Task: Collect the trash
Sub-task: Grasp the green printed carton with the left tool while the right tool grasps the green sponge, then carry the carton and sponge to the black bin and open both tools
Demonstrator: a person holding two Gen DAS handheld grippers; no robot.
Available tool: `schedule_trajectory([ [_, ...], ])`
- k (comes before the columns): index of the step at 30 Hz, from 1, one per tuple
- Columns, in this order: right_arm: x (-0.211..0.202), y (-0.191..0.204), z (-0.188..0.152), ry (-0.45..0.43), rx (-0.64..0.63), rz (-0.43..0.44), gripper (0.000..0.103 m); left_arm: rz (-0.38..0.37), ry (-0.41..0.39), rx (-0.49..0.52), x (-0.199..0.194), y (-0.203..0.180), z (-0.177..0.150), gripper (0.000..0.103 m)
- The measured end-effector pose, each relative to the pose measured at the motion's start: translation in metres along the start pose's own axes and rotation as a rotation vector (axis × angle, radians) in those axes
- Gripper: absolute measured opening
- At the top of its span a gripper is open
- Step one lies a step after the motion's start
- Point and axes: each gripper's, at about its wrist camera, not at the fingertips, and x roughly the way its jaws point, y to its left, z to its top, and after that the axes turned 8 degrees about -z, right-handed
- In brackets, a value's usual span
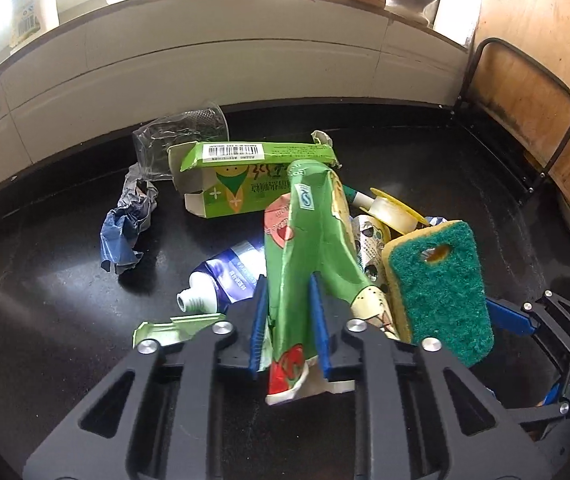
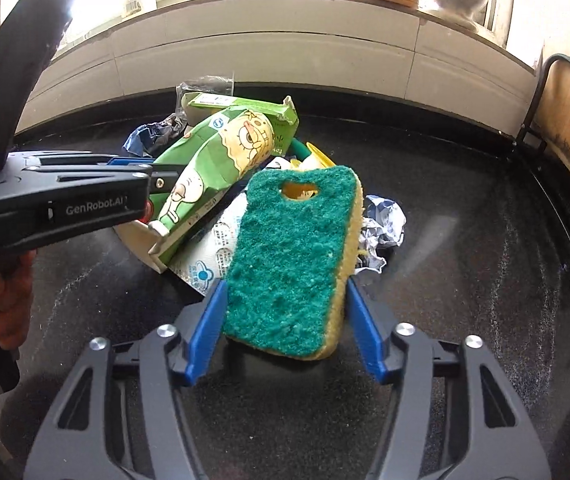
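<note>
Your left gripper (image 1: 288, 320) is pinching the crumpled green carton (image 1: 305, 248) above the black countertop (image 1: 45, 300). Your right gripper (image 2: 285, 324) is clamping the green-and-yellow sponge (image 2: 289, 256) just beside it, over the trash pile.

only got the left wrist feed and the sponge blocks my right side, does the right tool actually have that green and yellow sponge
Observer: Yes, the right tool clamps the green-and-yellow scouring sponge between its blue fingers.
Operator: anything hidden behind it
Observer: A crumpled silver foil wrapper lies on the black countertop, just right of the sponge.
Operator: whats on the far side of my carton
Observer: The green paper carton in the left tool shows a yellow cartoon face near its top.
</note>
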Motion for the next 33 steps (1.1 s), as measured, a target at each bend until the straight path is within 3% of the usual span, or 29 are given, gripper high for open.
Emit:
schedule_trajectory([
  [2, -0.004, -0.002, -0.001, -0.013, 0.010, 0.002, 0.043, 0.016, -0.017, -0.015, -0.005, -0.001, -0.001, 0.008],
  [3, -0.007, -0.004, 0.000, -0.017, 0.019, 0.006, 0.034, 0.037, -0.028, -0.020, -0.008, -0.001, -0.001, 0.008],
  [6, -0.018, -0.010, 0.001, -0.026, 0.038, 0.028, 0.024, 0.040, -0.055, -0.039, -0.025, -0.002, -0.004, 0.008],
  [13, -0.051, -0.017, -0.001, -0.066, 0.066, 0.055, 0.022, 0.097, -0.080, -0.068, -0.071, -0.007, -0.018, 0.008],
  [23, -0.090, -0.014, -0.019, -0.095, 0.067, 0.063, 0.022, 0.174, -0.114, -0.138, -0.143, -0.015, -0.090, 0.008],
  [33, -0.103, -0.005, -0.026, -0.098, 0.054, 0.076, 0.022, 0.188, -0.120, -0.167, -0.165, -0.015, -0.120, 0.008],
])
